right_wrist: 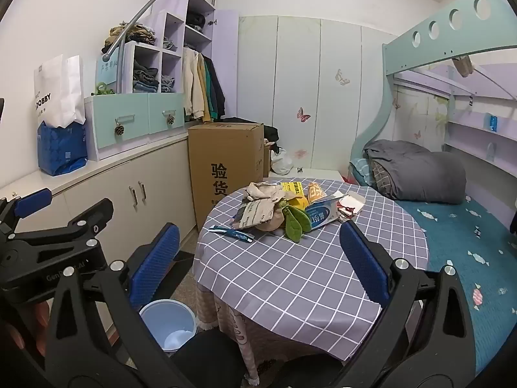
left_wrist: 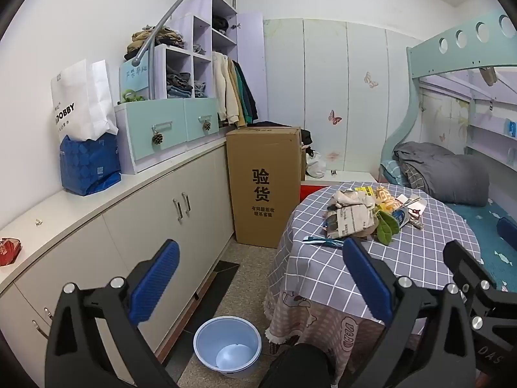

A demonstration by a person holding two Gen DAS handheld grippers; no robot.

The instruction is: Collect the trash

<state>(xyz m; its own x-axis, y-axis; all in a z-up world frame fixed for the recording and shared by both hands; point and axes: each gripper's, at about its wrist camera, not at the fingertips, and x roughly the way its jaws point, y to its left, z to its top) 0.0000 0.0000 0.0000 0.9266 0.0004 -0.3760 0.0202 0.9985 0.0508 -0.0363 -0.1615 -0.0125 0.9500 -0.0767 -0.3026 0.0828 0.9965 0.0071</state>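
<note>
Both claws wide open, nothing in them: left gripper [left_wrist: 260, 278] near the table edge [left_wrist: 290, 258], right gripper [right_wrist: 258, 258] over bare cloth. Trash pile [right_wrist: 278, 208] sits far-centre; bucket [left_wrist: 227, 344] on the floor left, cabinets [left_wrist: 145, 226] beyond it.

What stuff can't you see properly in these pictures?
- Blue bucket: right wrist view, partly hidden by the right gripper fingers.
- Bottom of the trash pile: both views, the top pieces cover what lies underneath.
- Red thing on the counter: left wrist view, cut off by the edge.
- Small print on the cardboard box: too small.
</note>
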